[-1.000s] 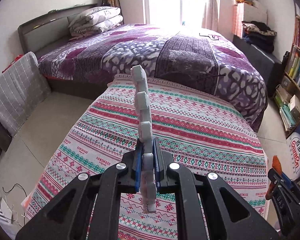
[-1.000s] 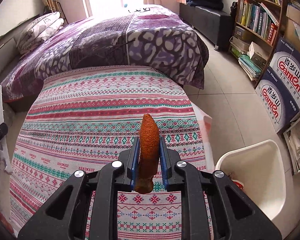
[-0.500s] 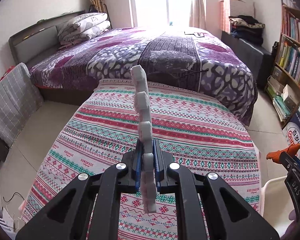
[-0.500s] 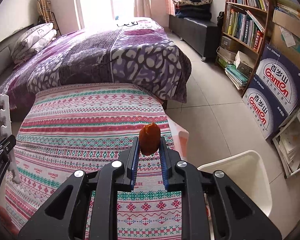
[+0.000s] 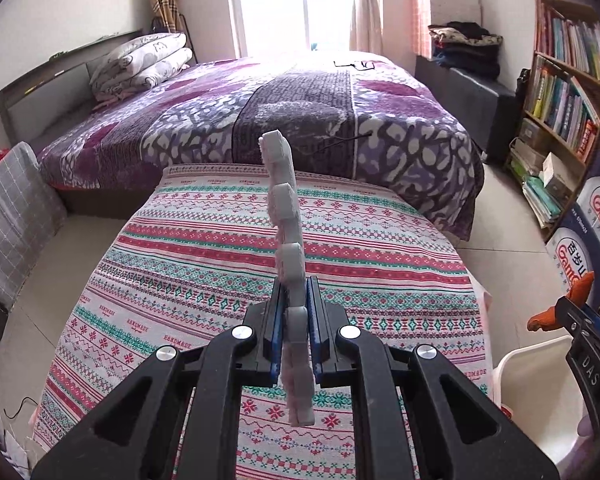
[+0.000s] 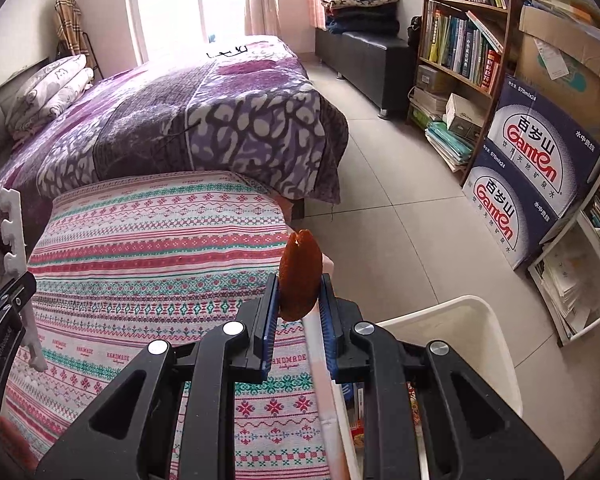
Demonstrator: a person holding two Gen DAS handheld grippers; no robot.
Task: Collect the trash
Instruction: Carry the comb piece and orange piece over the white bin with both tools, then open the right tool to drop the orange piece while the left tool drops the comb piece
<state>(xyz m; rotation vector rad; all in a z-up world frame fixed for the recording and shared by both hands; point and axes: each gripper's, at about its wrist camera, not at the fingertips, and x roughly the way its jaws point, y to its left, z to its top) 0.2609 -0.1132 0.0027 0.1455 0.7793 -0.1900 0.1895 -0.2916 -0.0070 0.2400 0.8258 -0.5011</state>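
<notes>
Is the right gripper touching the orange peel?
Touching. In the right wrist view, the right gripper has both jaws closed on the orange peel.

Home bedroom: big bed [image 5: 300, 120] w/ purple quilt, pillows [image 5: 140, 60], bookshelf [image 6: 460, 40].

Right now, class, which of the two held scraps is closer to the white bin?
The orange peel in the right gripper, beside the white bin; the white foam strip hangs over the striped cloth.

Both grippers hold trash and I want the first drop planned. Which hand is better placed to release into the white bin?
Right. The right gripper, shut on the orange peel, sits beside the white bin; the left gripper with its foam strip hangs over the table.
</notes>
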